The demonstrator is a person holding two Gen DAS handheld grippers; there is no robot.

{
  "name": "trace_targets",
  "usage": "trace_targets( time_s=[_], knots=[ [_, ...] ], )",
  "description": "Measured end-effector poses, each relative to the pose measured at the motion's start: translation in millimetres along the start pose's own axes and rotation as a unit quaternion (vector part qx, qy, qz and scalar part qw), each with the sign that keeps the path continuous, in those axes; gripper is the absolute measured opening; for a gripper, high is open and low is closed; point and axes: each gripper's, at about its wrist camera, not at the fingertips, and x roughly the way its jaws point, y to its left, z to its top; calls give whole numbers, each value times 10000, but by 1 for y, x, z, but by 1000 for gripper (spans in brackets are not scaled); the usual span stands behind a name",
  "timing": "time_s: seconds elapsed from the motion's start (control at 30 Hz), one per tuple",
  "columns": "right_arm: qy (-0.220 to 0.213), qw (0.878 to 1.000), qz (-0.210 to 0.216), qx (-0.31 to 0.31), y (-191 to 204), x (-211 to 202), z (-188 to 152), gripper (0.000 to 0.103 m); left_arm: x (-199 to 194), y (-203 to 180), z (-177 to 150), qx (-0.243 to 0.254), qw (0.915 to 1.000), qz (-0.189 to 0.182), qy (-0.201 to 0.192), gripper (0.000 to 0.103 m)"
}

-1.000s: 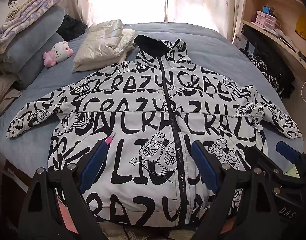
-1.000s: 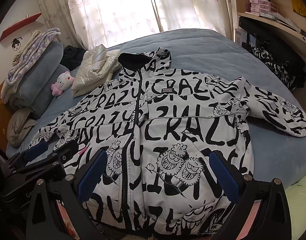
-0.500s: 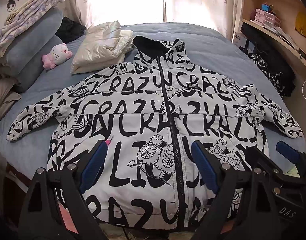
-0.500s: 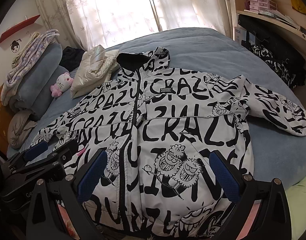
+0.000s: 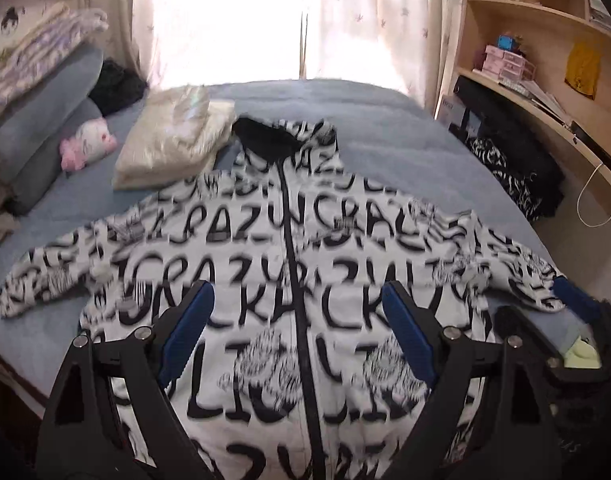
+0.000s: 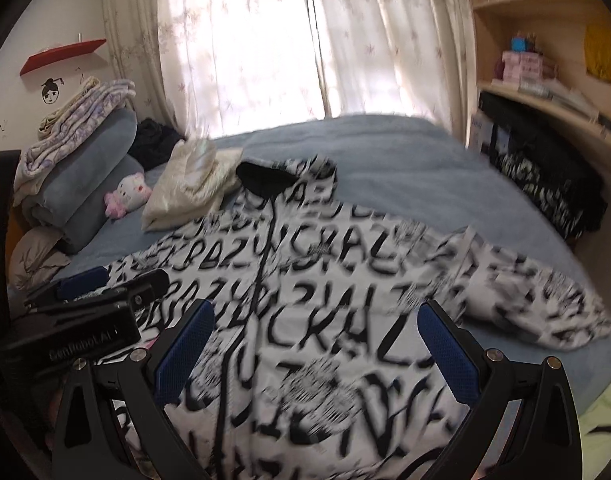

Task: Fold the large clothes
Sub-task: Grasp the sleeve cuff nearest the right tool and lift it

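A white zip-up hooded jacket point(image 5: 241, 264) with black "CRAZY" lettering lies flat, front up, on the blue bed point(image 5: 385, 128), sleeves spread to both sides; it also shows in the right wrist view point(image 6: 345, 280). My left gripper point(image 5: 295, 332) is open and empty, above the jacket's lower front near the zipper. My right gripper point(image 6: 315, 350) is open and empty over the jacket's right half. The right gripper shows at the right edge of the left wrist view point(image 5: 573, 304), and the left gripper at the left of the right wrist view point(image 6: 97, 304). Both views are motion-blurred.
A folded cream jacket point(image 5: 173, 136) lies beside the hood. A pink-and-white plush point(image 5: 87, 142), grey pillows point(image 5: 37, 120) and folded blankets point(image 5: 33, 48) sit at the left. Dark clothes point(image 5: 517, 168) hang under wooden shelves point(image 5: 545, 40) at the right. Curtains point(image 6: 285, 40) cover the window.
Both grippers have tilted upward and moved forward over the jacket, so more of the window and shelves shows. The jacket has not moved. Both grippers stay open.
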Motion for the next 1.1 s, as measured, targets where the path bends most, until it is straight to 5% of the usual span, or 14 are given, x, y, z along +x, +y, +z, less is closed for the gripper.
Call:
trace_targets(
  time_s=[0.2,0.43,0.63,0.8,0.93,1.1],
  knots=[
    [-863,9863,-1325,-473,-36,-41,41,103,2,-41,46,394,9983,151,-399,85],
    [-1499,9402,-2973,-714,-91,-83,77,103,19,-93,92,495,9968,-170,-604,85],
    [-895,9700,-2233,348,-166,-97,89,103,62,-152,103,721,9946,-320,-680,85],
    [-51,9745,-1754,1399,-233,-64,68,103,113,-191,84,771,9930,-781,-431,85],
    [765,9567,-1621,2295,-298,9,17,103,146,-222,59,1011,9913,-742,-390,85],
    [1460,8969,-1608,3853,-385,54,-50,98,186,-249,32,1310,9869,-929,-119,85]
  ],
)
